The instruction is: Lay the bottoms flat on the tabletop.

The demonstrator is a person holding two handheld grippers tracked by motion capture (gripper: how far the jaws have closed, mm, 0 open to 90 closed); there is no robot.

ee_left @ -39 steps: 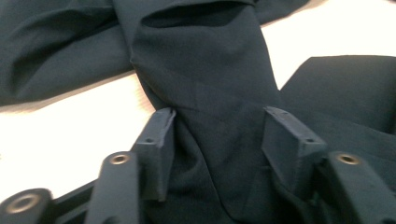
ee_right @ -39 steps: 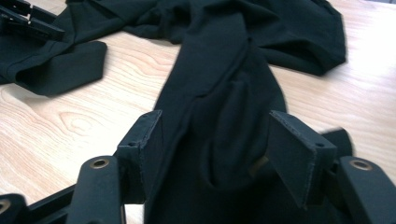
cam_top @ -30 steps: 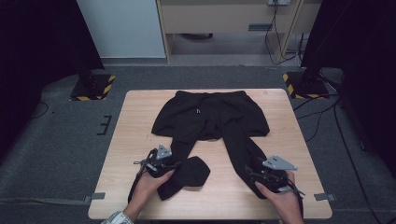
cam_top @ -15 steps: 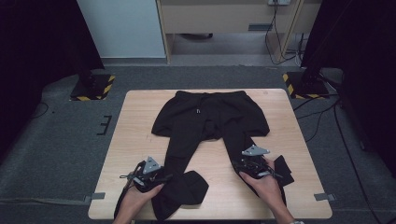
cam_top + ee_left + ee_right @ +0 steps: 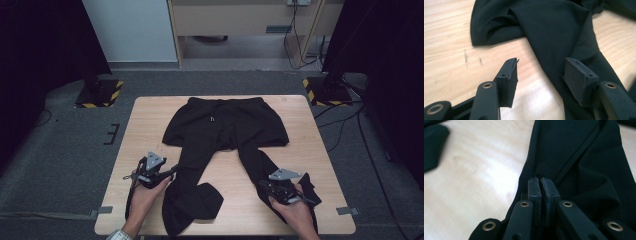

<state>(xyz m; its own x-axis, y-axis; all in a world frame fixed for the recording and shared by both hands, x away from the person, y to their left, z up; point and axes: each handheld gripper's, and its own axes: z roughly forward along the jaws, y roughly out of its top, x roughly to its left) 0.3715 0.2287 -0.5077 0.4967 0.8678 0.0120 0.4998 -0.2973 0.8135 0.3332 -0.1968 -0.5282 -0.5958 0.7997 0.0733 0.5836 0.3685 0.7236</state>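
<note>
Trousers [image 5: 225,130]: we see soft black cloth, legs toward lower frame.
Table [image 5: 150,120]: pale wood.
Left tongs [image 5: 540,75]: spread, just opening, above cloth.
Right tongs [image 5: 540,185]: just closed, pinching a leg fold.

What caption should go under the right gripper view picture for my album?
The right claw pinches shut on a fold of the black pants lying on the wooden table.

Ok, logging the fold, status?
Right gripper shut on black trousers, its jaws just closed. Left gripper open beside the other leg. Table unobstructed.
</note>
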